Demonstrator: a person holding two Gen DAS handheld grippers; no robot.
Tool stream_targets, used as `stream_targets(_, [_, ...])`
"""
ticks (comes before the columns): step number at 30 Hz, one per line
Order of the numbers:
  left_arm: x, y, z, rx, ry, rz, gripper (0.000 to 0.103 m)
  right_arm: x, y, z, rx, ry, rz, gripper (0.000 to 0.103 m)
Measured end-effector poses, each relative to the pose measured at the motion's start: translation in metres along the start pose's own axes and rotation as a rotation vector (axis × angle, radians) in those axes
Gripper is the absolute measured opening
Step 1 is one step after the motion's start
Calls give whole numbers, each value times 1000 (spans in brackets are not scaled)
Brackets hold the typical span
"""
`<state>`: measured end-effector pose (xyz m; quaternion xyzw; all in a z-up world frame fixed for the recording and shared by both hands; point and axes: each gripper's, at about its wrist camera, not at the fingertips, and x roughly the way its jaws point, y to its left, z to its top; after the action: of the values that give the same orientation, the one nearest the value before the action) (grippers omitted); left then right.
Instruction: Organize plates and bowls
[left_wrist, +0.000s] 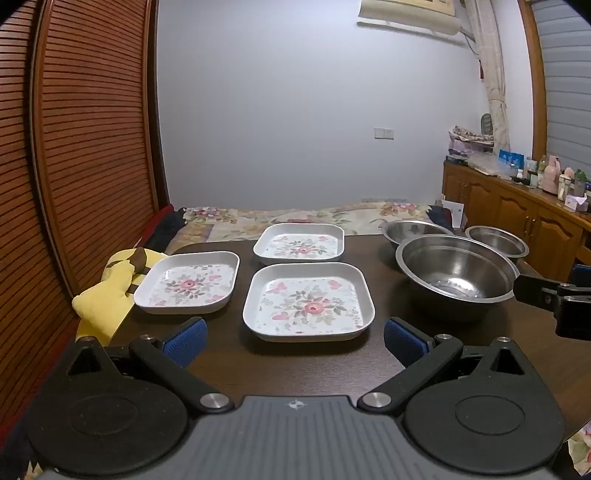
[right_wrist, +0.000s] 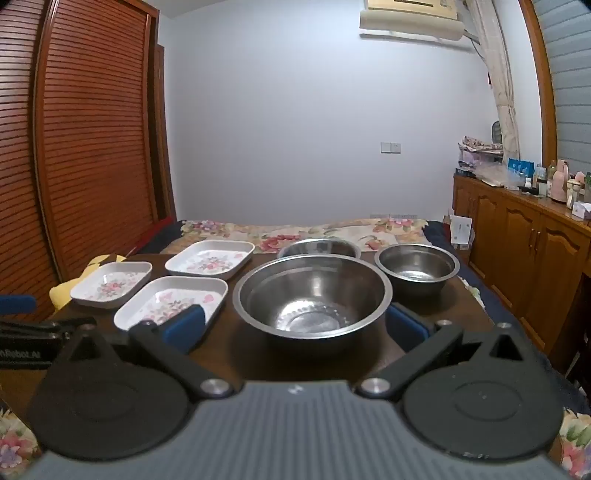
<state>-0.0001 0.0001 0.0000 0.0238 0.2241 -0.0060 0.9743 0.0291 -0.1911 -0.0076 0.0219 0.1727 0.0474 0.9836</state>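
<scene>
A: Where does everything lie on the counter (left_wrist: 229, 362)?

B: 3 steel bowls to the right, 3 floral plates to the left. The biggest bowl (right_wrist: 313, 293) sits straight ahead of the right gripper (right_wrist: 295, 326), whose fingers stand wide and empty. The near plate (left_wrist: 308, 301) faces the left gripper (left_wrist: 295, 341), equally wide and empty; being square, it has no long axis.

A: Any writing?

B: Only a partial white word on the left gripper's body, seemingly ending in "Robot.AI".

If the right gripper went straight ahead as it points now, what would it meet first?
Most likely the near rim of the large steel bowl, centred ahead of the open right gripper; exact height is unclear.
</scene>
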Motion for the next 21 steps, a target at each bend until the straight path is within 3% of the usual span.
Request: stream_targets(21, [-2, 2, 4, 11, -7, 6, 103, 1, -5, -1, 14, -2, -2, 103])
